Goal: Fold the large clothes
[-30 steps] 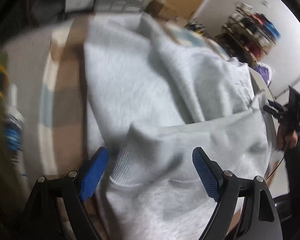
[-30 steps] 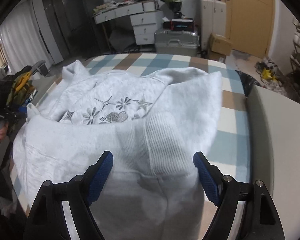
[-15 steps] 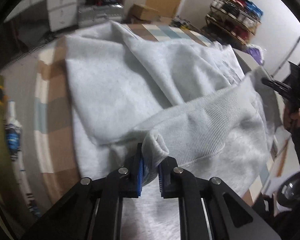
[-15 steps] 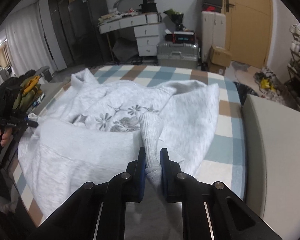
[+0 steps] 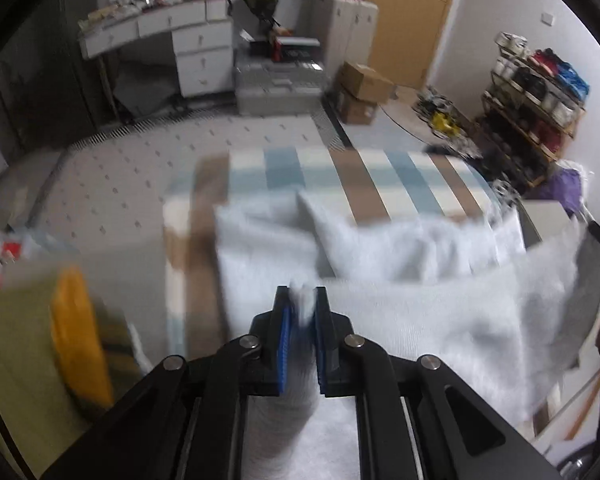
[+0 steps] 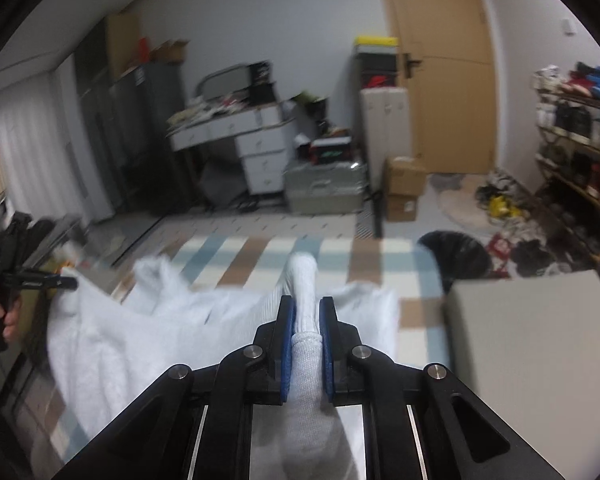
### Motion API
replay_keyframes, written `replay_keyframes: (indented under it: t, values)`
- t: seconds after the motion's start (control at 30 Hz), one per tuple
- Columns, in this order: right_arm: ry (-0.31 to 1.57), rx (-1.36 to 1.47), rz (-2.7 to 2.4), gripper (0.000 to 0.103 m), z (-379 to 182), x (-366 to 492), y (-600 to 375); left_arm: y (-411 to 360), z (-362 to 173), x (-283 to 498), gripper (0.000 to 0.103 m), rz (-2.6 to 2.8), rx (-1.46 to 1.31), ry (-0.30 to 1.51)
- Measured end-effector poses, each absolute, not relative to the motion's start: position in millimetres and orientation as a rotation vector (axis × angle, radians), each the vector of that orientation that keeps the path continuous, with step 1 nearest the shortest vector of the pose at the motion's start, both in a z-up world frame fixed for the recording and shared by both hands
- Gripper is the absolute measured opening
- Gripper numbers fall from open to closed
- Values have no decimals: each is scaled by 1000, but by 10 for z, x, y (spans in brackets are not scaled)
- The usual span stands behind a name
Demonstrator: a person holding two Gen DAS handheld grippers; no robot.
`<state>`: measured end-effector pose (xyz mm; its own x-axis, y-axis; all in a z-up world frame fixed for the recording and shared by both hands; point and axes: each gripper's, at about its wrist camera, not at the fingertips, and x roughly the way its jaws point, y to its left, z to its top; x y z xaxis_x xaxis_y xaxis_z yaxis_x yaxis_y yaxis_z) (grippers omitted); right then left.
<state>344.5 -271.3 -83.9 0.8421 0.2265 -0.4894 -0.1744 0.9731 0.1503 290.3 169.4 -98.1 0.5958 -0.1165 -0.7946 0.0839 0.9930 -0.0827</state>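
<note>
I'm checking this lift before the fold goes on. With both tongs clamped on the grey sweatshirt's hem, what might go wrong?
1. The left tongs pinch only a small tuft of the sweatshirt; it might slip out.
2. The right tongs hold a thick ribbed roll, so the hem may lift unevenly.
3. The slack middle may drag across the checked cover and crease.

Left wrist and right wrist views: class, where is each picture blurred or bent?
Left wrist view: the sweatshirt and checked bedcover smear with motion; the left gripper stays sharp. Right wrist view: the room is soft, the door bows from fisheye; the right gripper is crisp.
</note>
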Motion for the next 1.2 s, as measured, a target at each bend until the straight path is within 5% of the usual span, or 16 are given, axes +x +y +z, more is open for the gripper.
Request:
replay_keyframes:
  t: [0.07,0.13,0.37,0.43,0.5,0.57,0.67,0.83,0.9,1.0,1.2]
  values:
    - [515,138,164,11,-813,3745,-2779,1766,-819,3150,2,-77,-59,860]
    - [515,169,100,0,-850,3980,-2868,1767,-851,3397,2,-54,-105,848]
    - [787,263,228,4,-1637,4452,-2989,1893,-1872,3213,4,-203,-151,1167]
    - [826,226,280,12,-1760,4344,-2930,1870,-2099,3094,10,-262,-159,1241]
    - [855,220,331,45,-1867,4210,-2876,1852,-2338,2905,26,-282,-145,1298]
    - [843,180,326,63,-1891,4100,-2830,1828,-2437,2784,45,-311,-126,1290]
    - [866,132,322,69,-1911,4047,-2778,1805,-2420,2713,60,-360,-133,1258]
    - [1039,40,230,69,-2218,4164,-2762,1579,-2451,2718,72,-442,-40,1297]
    - [1084,70,257,50,-2305,4130,-2781,1509,-2449,2660,72,-448,9,1290]
    - [1008,55,284,36,-2175,3916,-2775,1509,-2440,2634,72,-492,-40,1298]
    - [939,56,456,29,-1963,3572,-2611,1720,-2327,2494,72,-580,-181,1254]
